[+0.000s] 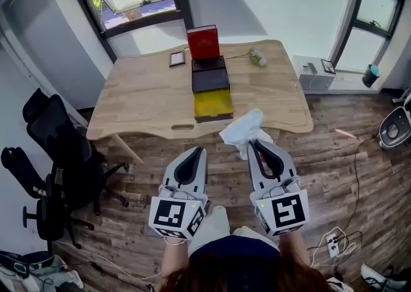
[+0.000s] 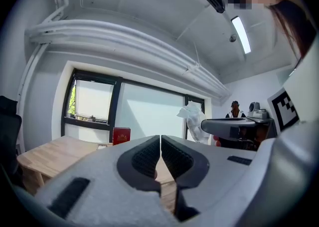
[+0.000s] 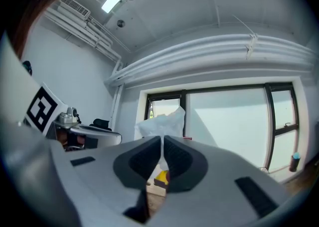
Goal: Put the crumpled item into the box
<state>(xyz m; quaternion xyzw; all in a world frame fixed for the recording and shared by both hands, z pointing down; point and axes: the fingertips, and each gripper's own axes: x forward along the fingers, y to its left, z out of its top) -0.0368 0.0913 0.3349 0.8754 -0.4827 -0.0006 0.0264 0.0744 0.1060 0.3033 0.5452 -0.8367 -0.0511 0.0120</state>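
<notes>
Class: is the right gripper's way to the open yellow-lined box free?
Probably yes: the right gripper, shut on the white crumpled paper, has nothing between it and the open yellow-lined box.

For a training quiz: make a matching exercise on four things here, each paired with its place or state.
1. tissue
2. left gripper
3. red lid
4. chair

a. upright on the desk
b. shut, empty
c. on the floor
d. in the right gripper

Pairs: 1-d, 2-b, 3-a, 4-c.
</notes>
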